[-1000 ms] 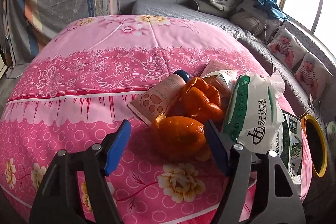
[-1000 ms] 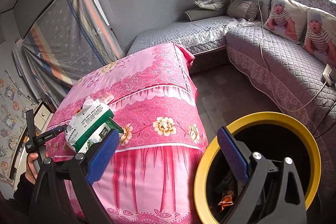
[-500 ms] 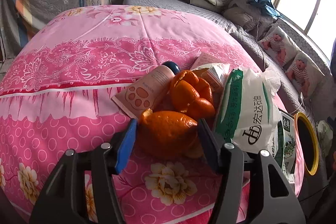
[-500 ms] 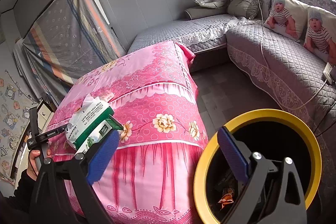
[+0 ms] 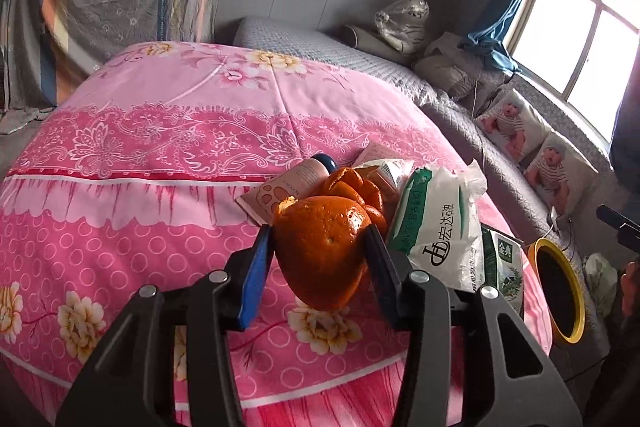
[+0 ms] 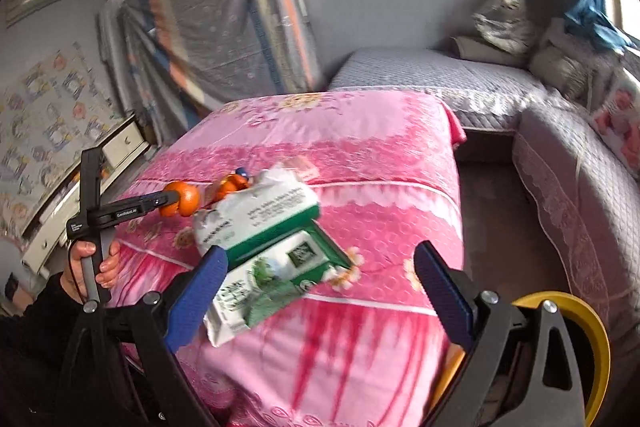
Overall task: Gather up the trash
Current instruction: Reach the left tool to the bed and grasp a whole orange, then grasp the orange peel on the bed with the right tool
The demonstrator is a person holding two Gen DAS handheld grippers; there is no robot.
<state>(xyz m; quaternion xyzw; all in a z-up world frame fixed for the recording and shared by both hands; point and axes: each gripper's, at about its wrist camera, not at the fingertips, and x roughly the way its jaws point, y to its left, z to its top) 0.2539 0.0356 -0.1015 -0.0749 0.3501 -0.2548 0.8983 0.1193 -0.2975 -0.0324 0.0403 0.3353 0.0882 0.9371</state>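
Note:
My left gripper [image 5: 318,233] has its blue pads pressed on an orange peel [image 5: 324,251], held just above the pink tablecloth [image 5: 160,147]; its jaws are still closing. From the right wrist view the left gripper [image 6: 168,203] carries that peel [image 6: 186,201], with a hand on its handle. More peel [image 5: 352,187], a pink tube [image 5: 288,187], a white-green packet [image 5: 436,227] and a green wipes pack [image 5: 502,263] lie on the table. My right gripper [image 6: 320,253] stands open and empty in front of the packet [image 6: 256,215] and the wipes pack [image 6: 276,275]. The right wrist view is blurred.
A yellow-rimmed bin [image 5: 576,307] stands on the floor to the right of the table, also seen behind my right finger as the bin [image 6: 596,339]. A grey sofa [image 6: 580,187] with printed cushions runs along the right and back. A cabinet [image 6: 120,143] stands left.
The left jaws closed onto the orange peel and lifted it off the cloth. The right gripper swung from above the bin toward the table corner, rolling as it went.

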